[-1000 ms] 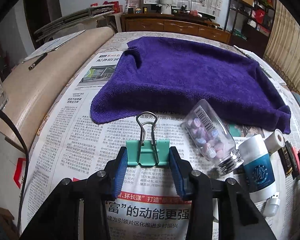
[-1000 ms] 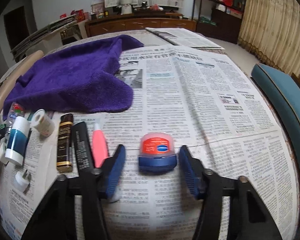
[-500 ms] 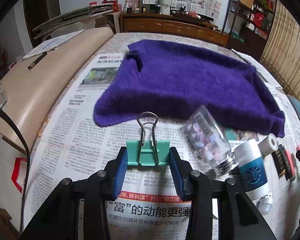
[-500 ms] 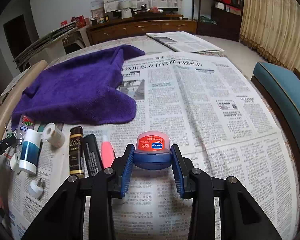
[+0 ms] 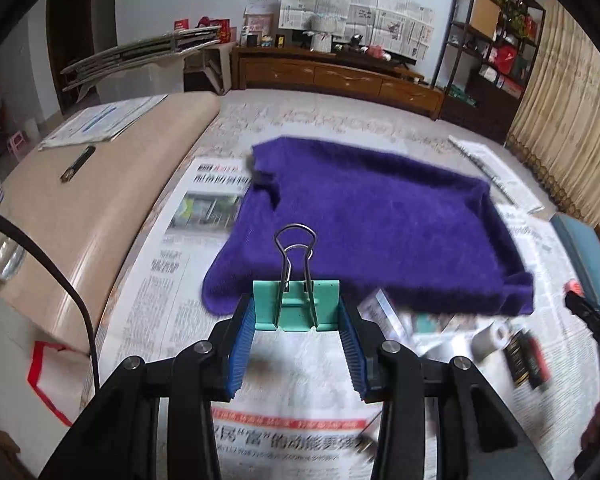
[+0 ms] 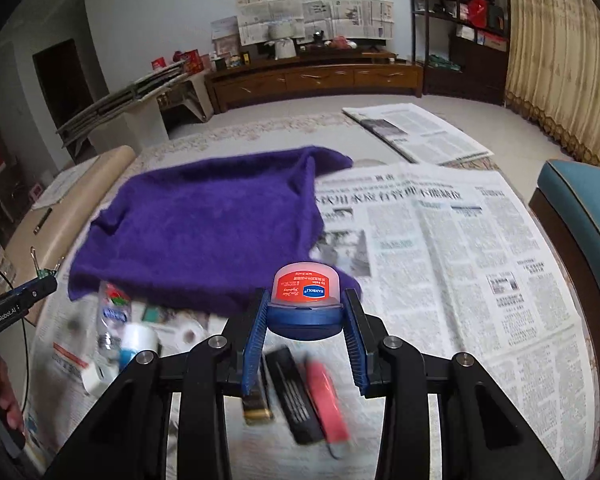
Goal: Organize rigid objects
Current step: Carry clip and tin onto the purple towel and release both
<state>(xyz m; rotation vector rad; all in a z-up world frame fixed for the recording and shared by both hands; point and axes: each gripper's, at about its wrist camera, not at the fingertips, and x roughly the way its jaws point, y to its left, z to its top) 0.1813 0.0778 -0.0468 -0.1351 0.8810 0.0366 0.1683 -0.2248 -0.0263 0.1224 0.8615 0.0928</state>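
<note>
Both loads have come up off the newspaper since half a second ago, and the blur below says I am still lifting.

At the left, in the left wrist view, my left gripper (image 5: 296, 320) has its jaws pinched on the flat sides of a mint-green binder clip (image 5: 296, 306), low in the centre of the frame; its wire handles stand upright, pointing away from me toward the purple towel (image 5: 380, 224), which fills the middle of the frame just beyond the clip. Nothing lies between the two, so I judge that is the way it should travel. A tan cushioned edge (image 5: 112, 184) runs up the left side.

Lower right of that frame, smeared by motion, are a clear bottle (image 6: 110, 312), a small white roll (image 5: 490, 338) and dark cosmetic tubes (image 5: 526, 358) on the newspaper-covered table (image 6: 460, 260).

In the right wrist view, my right gripper (image 6: 305, 320) has its jaws clamped on the blue lid of a small lip balm jar (image 6: 306, 300), red label facing me, low centre. Below it lie a black tube (image 6: 296, 396) and a pink one (image 6: 326, 404), long axes pointing away from me. The towel lies up and left; bare newspaper spreads right.
</note>
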